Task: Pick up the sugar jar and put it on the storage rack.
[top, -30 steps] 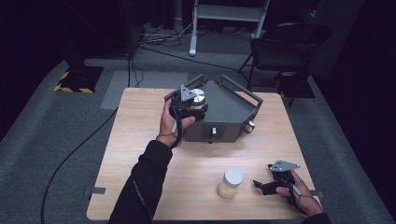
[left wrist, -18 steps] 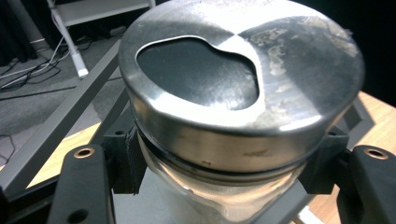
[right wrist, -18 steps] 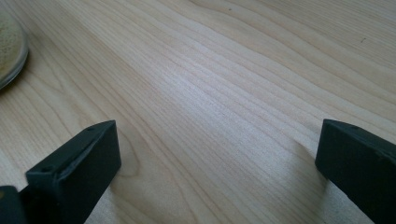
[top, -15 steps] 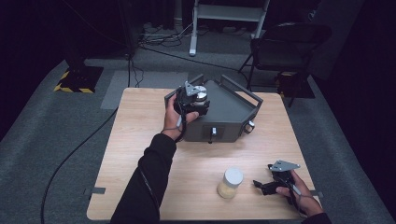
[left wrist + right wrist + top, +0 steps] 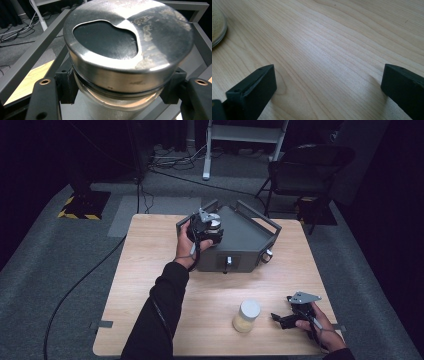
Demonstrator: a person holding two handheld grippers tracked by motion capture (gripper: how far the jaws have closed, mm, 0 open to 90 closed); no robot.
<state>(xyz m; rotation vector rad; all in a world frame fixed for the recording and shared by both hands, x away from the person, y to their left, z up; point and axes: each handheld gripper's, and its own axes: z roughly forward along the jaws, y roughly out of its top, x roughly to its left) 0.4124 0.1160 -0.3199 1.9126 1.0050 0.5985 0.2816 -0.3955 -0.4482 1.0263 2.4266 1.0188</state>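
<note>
One steel-lidded glass jar [image 5: 127, 57] is clamped in the left gripper [image 5: 206, 226] above the grey metal box's [image 5: 245, 237] left edge, not yet set down; a white-lidded jar [image 5: 246, 315] waits near the table's [image 5: 150, 270] front edge beside the right gripper [image 5: 280, 319], whose jaws are spread wide, empty.

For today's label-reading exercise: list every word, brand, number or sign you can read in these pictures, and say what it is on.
No text can be read in these pictures.
Metal lid of the jar in the left tool: bare, only scuffs and reflections.
Grey box: no label to be seen.
White-lidded jar on the table: no label to be seen.
Yellow-and-black striped floor mat: hazard stripes, no words.
</note>
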